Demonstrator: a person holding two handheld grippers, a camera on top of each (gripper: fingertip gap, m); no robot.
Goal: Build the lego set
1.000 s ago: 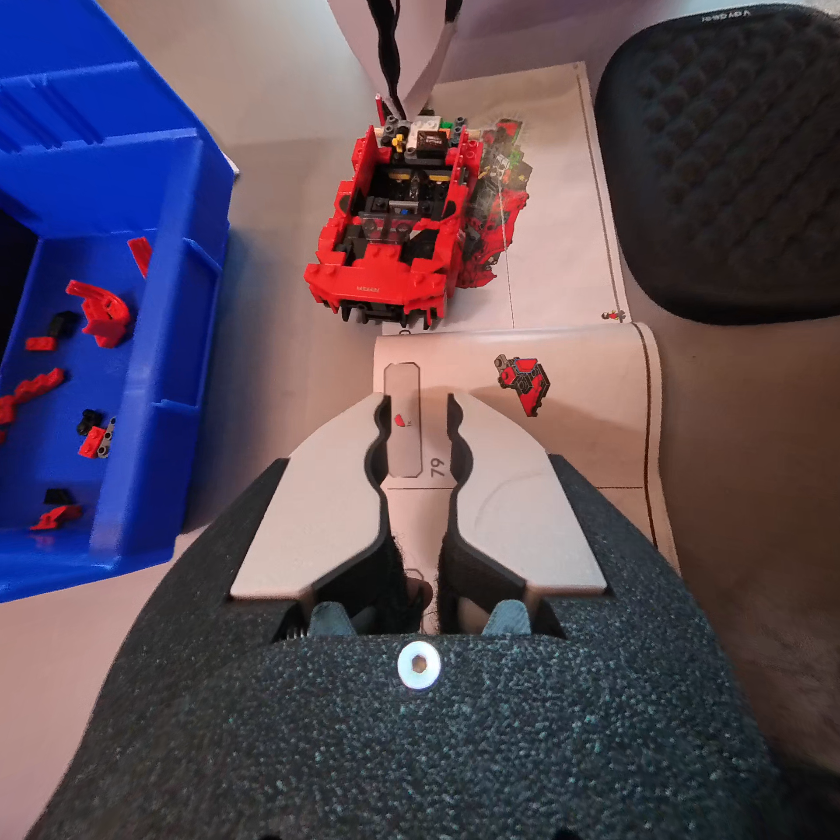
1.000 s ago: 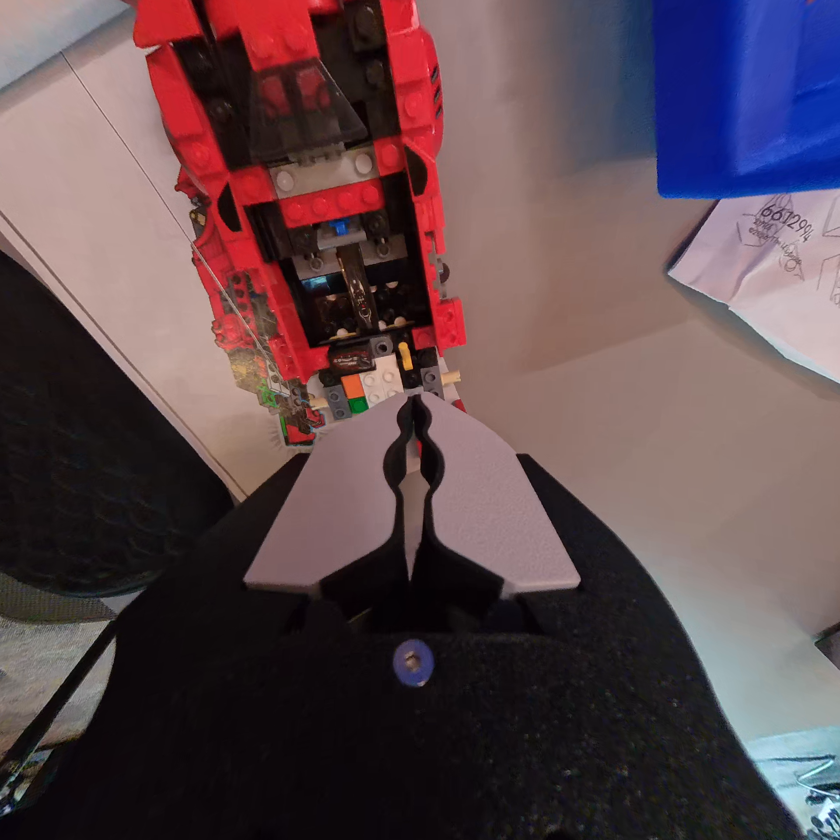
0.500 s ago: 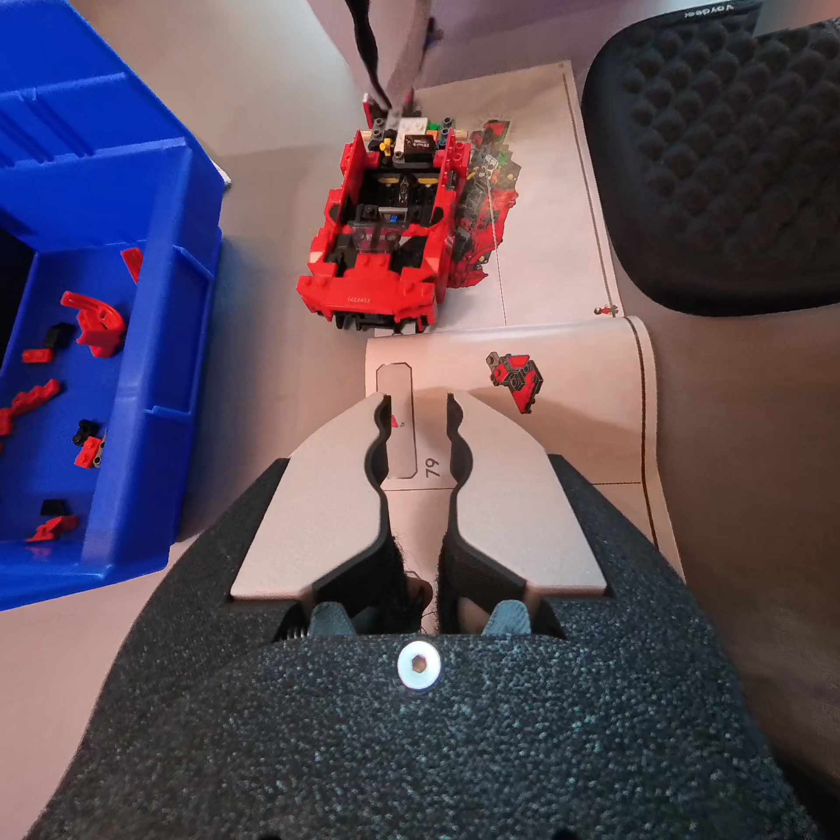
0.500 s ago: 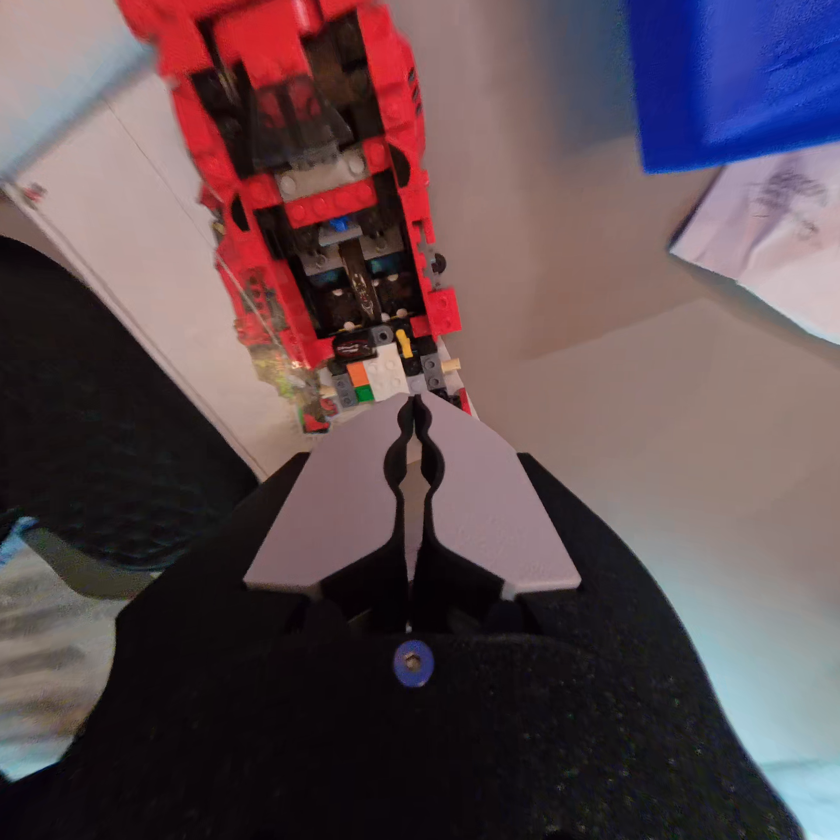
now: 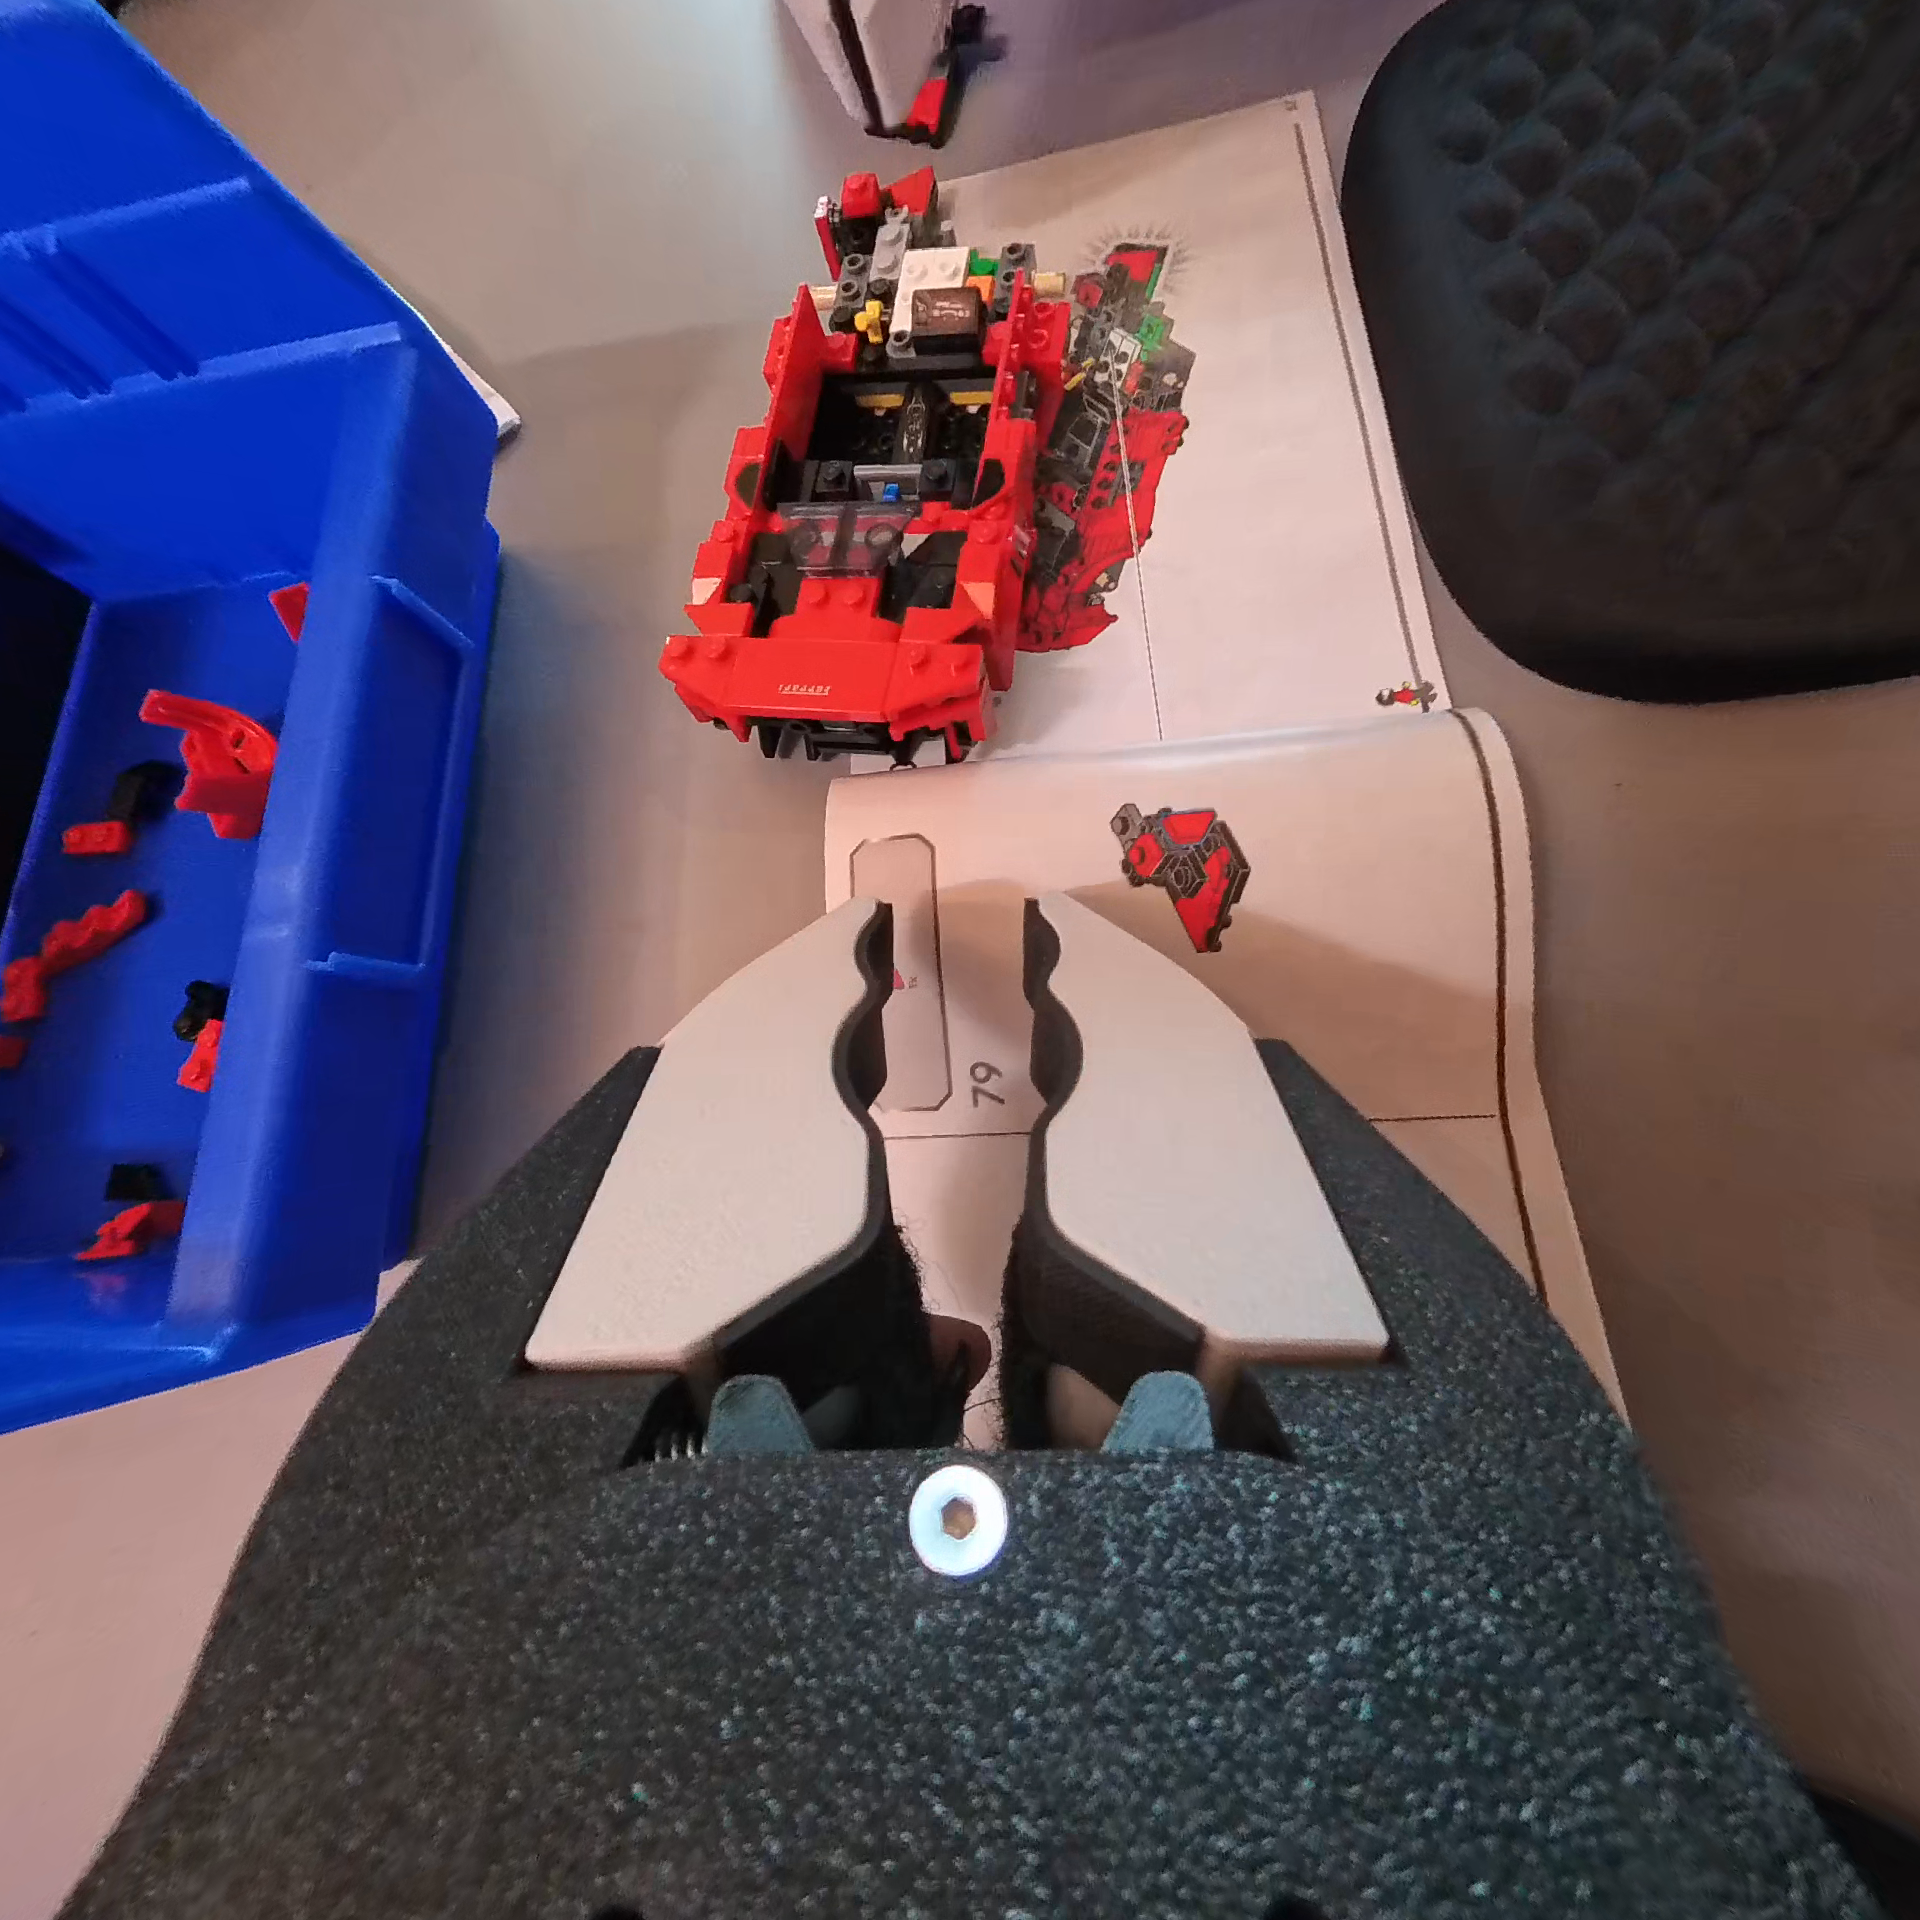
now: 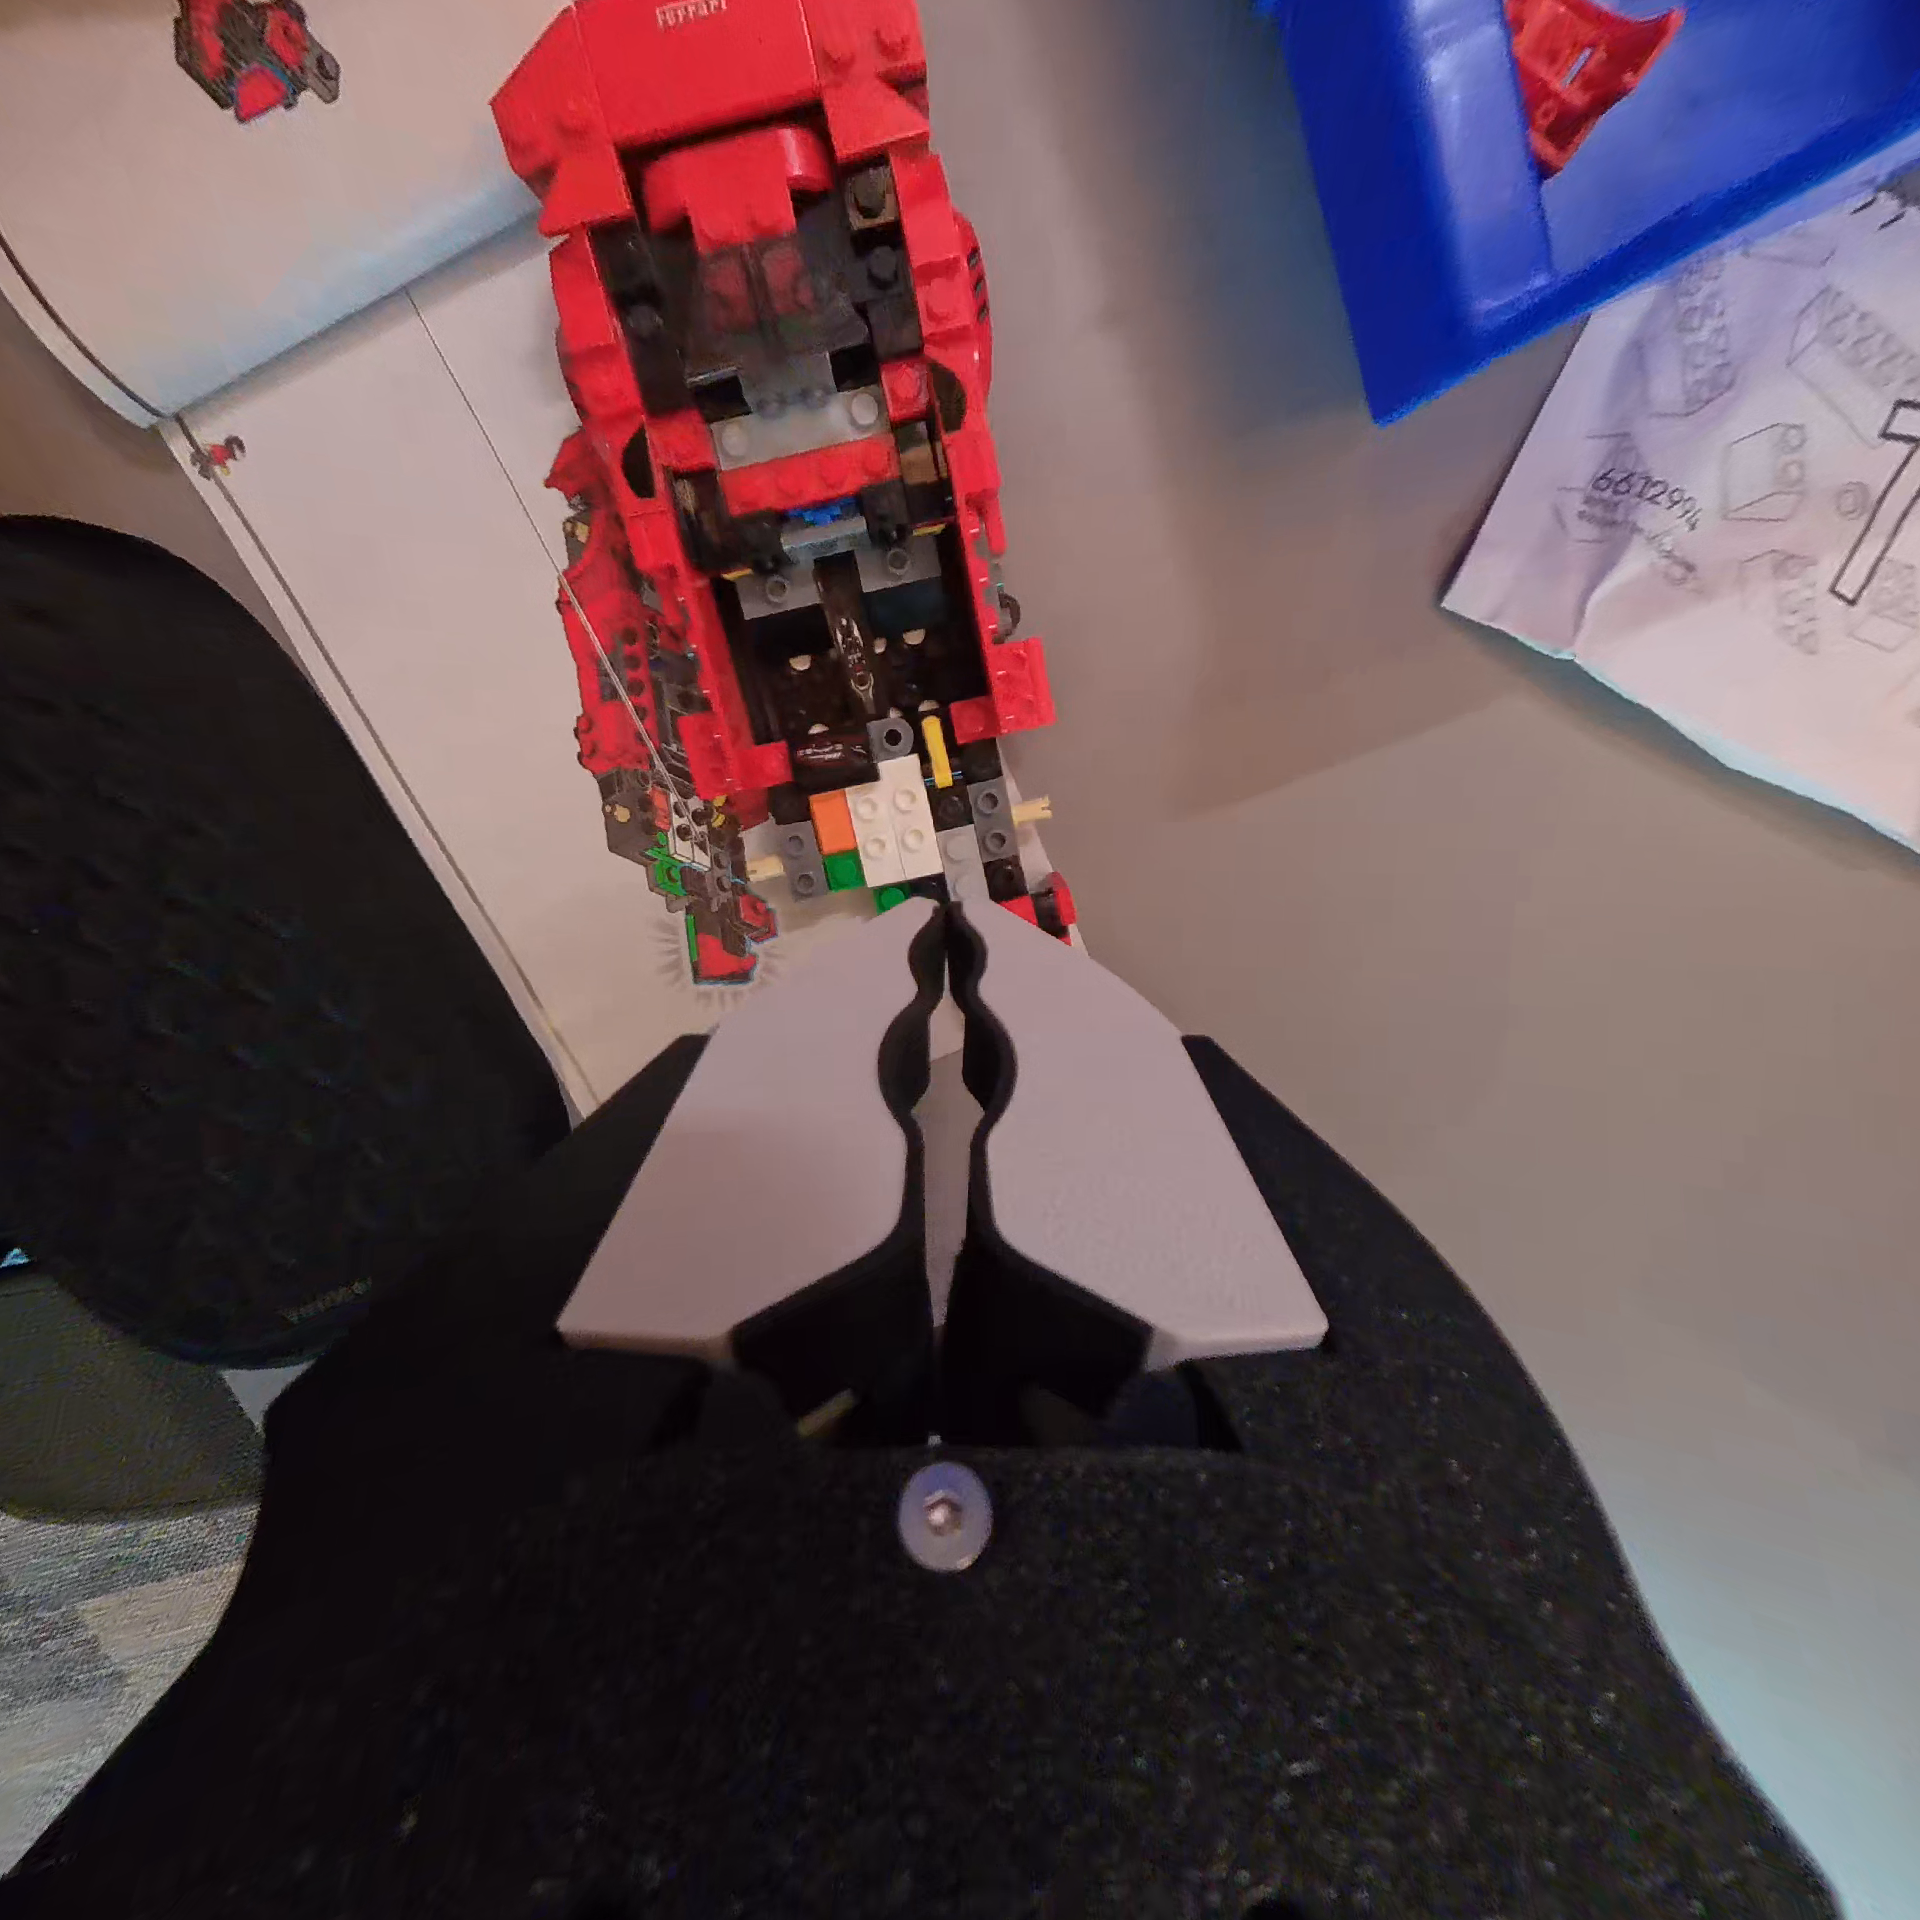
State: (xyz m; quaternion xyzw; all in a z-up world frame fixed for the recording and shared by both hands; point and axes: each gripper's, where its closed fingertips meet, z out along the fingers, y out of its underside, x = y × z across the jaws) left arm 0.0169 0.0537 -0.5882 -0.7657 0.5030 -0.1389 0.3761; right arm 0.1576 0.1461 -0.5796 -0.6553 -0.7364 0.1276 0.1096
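A part-built red and black lego car (image 5: 873, 499) stands on the table, half on the open instruction booklet (image 5: 1278, 520). It also shows in the right wrist view (image 6: 790, 468), rear end nearest. My left gripper (image 5: 956, 914) is open and empty, over the booklet's near page just short of the car's front. My right gripper (image 6: 948, 914) is shut, just behind and above the car's rear. In the left wrist view the right gripper (image 5: 914, 94) shows a small red piece (image 5: 928, 101) at its tips; the right wrist view hides that piece.
A blue bin (image 5: 312, 831) with several loose red and black pieces stands left of the car, its corner also in the right wrist view (image 6: 1455, 208). A black dimpled pad (image 5: 1662, 312) lies right of the booklet. A printed paper sheet (image 6: 1714, 520) lies beside the bin. The grippers' ends are close to 15 cm from one another.
My right gripper, still shut, has pulled back and up from the car's rear. The left gripper has stayed open over the booklet, nearly still.
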